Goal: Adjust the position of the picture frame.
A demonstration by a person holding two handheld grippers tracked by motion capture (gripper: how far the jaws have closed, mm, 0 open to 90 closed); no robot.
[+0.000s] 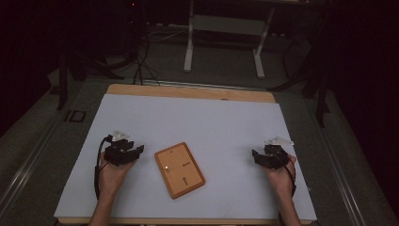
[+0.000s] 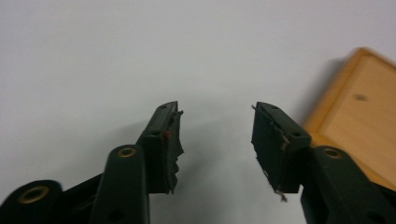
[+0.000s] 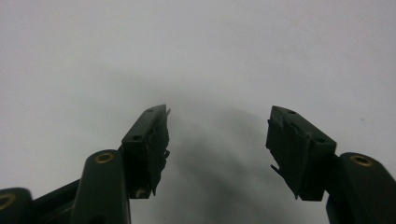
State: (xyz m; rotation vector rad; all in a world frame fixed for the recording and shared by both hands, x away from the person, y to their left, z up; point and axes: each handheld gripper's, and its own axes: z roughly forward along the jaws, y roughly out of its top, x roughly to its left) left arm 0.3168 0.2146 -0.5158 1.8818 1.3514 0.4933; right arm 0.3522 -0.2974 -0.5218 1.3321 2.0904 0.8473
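Board: a flat wooden board [image 1: 179,169] lies near the middle of the white table cover [image 1: 211,117], turned a little askew, between the two hands and touching neither.
Left gripper: the left gripper [image 1: 136,151] rests on the cover just beside the board's left edge, jaws spread wide with nothing between them (in its own view the board's corner [image 2: 359,116] sits just off to the right of the tips).
Right gripper: the right gripper [image 1: 255,154] sits well apart from the board on the far side, jaws likewise spread and empty, only bare cover ahead of them [image 3: 217,140].
Step in hand: by my reckoning, a reach for the board, and the left one is nearest.
Doing it well: the board lies flat, so I'd come in low at an edge, one jaw tip under the rim and one over, and close squarely (a corner pinch might let it twist).
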